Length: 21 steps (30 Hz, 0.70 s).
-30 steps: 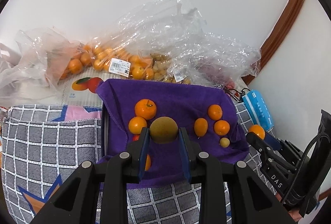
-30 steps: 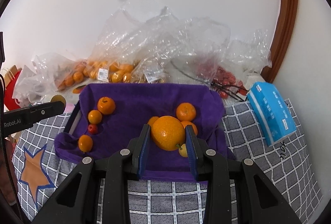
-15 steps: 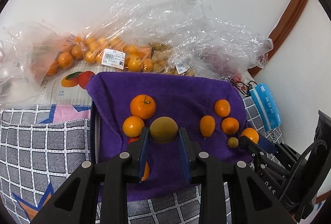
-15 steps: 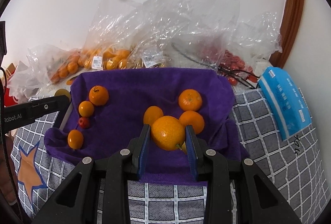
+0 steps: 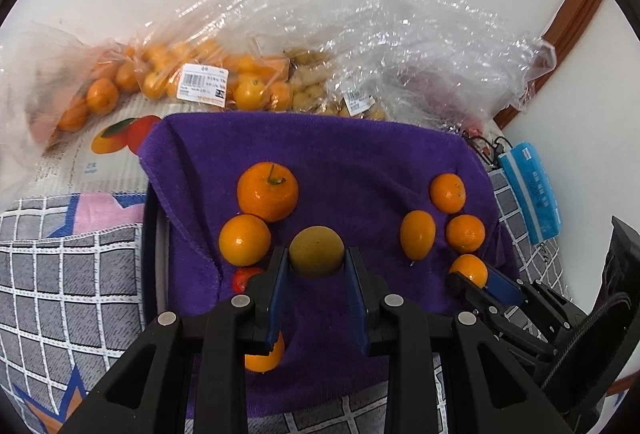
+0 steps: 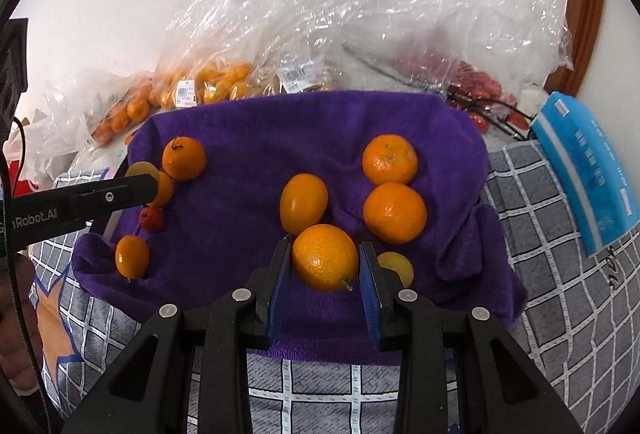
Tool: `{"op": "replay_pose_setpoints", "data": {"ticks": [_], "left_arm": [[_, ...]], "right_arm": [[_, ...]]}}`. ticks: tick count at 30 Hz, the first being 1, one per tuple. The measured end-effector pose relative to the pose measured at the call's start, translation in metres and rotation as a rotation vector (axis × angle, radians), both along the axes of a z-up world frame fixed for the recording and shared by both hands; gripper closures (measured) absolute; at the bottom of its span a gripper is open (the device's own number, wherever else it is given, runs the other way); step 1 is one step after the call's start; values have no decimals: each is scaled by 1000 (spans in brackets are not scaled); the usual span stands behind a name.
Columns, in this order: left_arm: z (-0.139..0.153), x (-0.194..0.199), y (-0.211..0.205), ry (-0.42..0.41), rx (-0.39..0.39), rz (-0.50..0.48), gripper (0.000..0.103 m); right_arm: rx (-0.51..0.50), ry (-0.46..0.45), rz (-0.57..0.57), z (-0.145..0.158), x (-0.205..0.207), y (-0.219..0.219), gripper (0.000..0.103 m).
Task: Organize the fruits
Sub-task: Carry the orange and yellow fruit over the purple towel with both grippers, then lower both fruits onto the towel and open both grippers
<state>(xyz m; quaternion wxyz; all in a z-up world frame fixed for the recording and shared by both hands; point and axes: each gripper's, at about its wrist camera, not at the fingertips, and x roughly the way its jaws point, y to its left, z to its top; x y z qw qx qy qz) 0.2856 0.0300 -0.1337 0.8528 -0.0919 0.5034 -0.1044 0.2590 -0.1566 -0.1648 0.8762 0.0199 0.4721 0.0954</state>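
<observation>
The left tool is closed on a yellow-green fruit, pinched between its blue pads at the centre of the left wrist view, over the purple towel. The right tool grips an orange the same way, low in the centre of its own view, above the same towel.

On the towel in the left wrist view, a stemmed orange sits left of centre with a smaller orange just below it and a small red fruit lower still. To the right lie an oval orange fruit and two round ones.

Clear plastic bags of fruit are heaped along the top of the frame behind the towel. A blue packet lies at the right edge of the right wrist view on a grey checked cloth.
</observation>
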Motion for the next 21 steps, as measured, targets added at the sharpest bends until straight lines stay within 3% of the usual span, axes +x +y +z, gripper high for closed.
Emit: {"op": "replay_pose_setpoints", "data": {"ticks": [21], "left_arm": [[-29, 17, -9, 61, 1, -20, 76]], "right_arm": [[2, 37, 39, -22, 6, 3, 70]]}}
